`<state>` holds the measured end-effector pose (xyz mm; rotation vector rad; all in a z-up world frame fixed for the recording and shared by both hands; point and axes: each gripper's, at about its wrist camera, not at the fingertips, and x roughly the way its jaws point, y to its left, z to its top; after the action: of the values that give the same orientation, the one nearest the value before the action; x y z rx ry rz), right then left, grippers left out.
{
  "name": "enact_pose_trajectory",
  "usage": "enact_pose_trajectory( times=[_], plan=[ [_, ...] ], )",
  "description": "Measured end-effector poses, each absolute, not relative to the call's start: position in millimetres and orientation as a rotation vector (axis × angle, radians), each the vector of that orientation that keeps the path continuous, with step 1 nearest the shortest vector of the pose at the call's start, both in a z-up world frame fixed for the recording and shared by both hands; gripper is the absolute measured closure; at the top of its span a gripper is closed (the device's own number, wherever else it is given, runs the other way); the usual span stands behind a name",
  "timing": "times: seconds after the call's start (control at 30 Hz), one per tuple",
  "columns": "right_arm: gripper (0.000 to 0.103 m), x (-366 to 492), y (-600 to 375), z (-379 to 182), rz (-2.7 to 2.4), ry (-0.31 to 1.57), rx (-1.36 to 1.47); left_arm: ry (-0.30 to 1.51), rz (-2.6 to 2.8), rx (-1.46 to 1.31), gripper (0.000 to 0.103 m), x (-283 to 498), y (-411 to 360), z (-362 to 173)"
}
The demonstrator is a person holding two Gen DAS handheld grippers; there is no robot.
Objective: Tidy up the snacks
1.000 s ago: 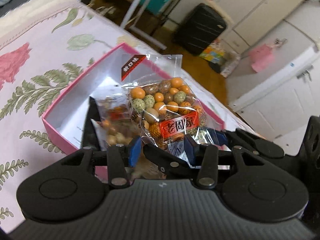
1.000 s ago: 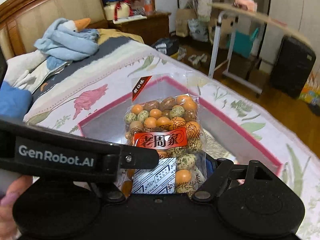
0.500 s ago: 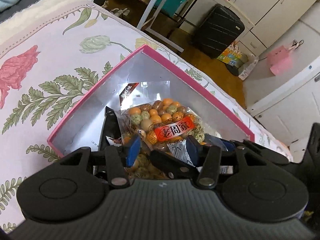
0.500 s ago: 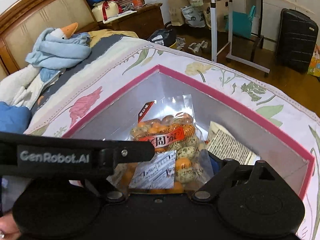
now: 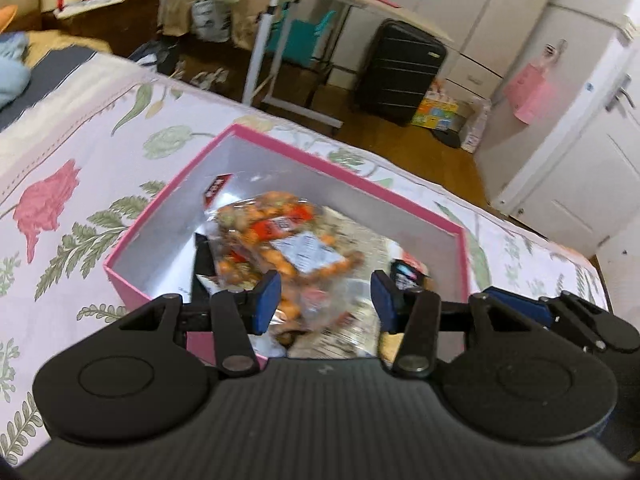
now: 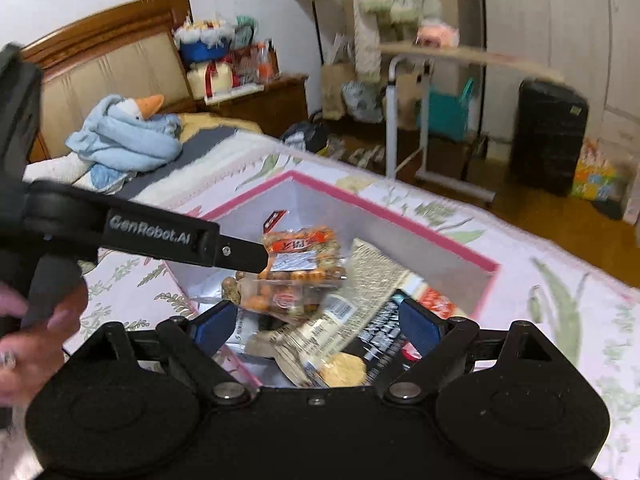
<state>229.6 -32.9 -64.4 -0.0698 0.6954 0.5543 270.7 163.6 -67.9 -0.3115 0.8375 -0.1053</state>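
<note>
Below, we see the flowered bedspread point(image 5: 72, 152) carrying the pink box point(image 5: 304, 152), and inside it lies the clear bag of coated peanuts point(image 5: 276, 232) on other snack packets point(image 6: 376, 320). Our 2 grippers hover above: the left gripper point(image 5: 325, 296) has its jaws spread, gripping nothing, the bag lying beyond its tips; the right gripper point(image 6: 314, 322) is spread wide, equally empty.

The open-topped pink-rimmed cardboard box point(image 6: 404, 216) on the flowered bedspread point(image 5: 60, 152) can be entered from above. Its floor is largely covered by a clear packet of orange coated nuts point(image 6: 300, 260) and printed wrappers point(image 6: 372, 276); bare floor is seen only at nine o'clock. Passage at ten o'clock in the right wrist view is barred by the black left gripper point(image 6: 256, 256).
</note>
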Motion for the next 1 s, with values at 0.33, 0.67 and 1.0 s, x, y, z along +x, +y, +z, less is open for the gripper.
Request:
enact_pose_trajectory(
  times=[0.33,0.67,1.0],
  plan=[
    [0.012,155,-104,-32,0.376,0.6,-0.025,0.781,-0.219,-0.232,0.055,219,119,-30],
    [0.012,99,-146,-17,0.202,0.586,0.026,0.729,-0.32,-0.14,0.053,170,75,-10],
    [0.01,69,-154,-18,0.061,0.598,0.052,0.709,-0.365,-0.088,0.052,134,45,-12]
  ],
)
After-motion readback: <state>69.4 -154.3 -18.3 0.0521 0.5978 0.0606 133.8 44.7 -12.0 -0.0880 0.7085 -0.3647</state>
